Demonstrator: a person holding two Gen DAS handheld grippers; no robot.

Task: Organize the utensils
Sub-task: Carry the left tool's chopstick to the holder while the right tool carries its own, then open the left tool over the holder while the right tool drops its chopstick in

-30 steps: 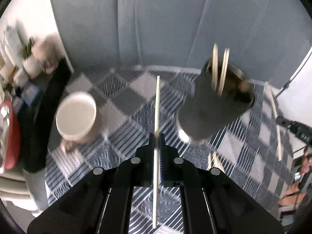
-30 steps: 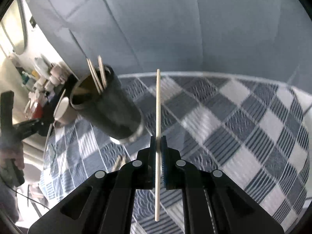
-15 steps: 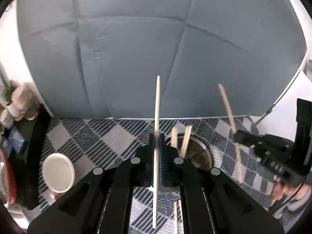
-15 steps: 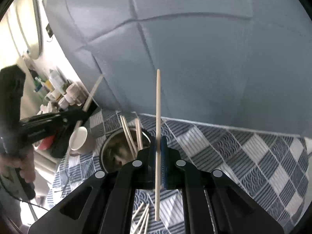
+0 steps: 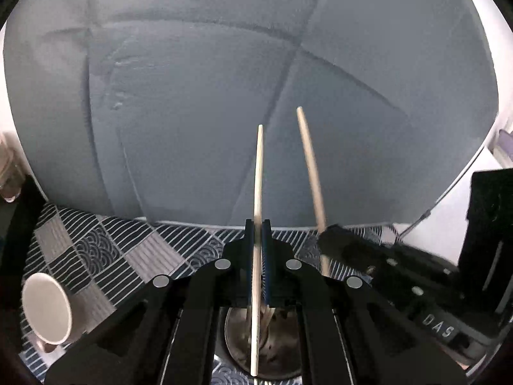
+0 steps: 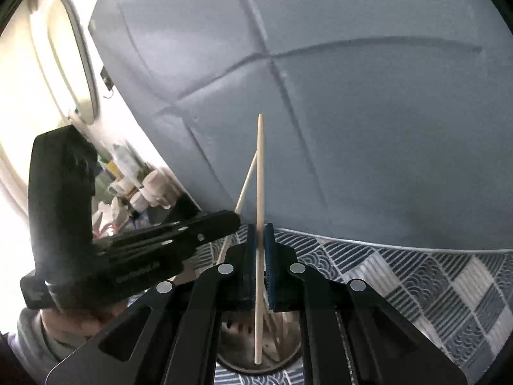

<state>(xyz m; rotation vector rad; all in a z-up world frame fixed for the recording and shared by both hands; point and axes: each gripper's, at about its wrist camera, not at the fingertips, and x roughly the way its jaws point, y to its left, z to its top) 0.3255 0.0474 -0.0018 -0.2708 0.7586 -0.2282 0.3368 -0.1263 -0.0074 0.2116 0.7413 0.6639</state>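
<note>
Both chopsticks (image 5: 258, 192) raised over holder (image 6: 259, 353)

Brightness: moderate and cool, flat on the grey backdrop (image 5: 256, 80).
Source: strong daylight from the upper left in the right wrist view, at the oval window (image 6: 77, 61).
Glare: wall beside that window blown out to white; white corner at far right of the left wrist view.
Shadows: soft, deep only under the black gripper bodies.
Blur: smeared right gripper (image 5: 323, 234) and its chopstick (image 5: 311, 166); backdrop creases streaked.
Focus: shelf clutter (image 6: 134, 186) soft.
Distortion: heavy fisheye bending, black vignette at corners.
</note>
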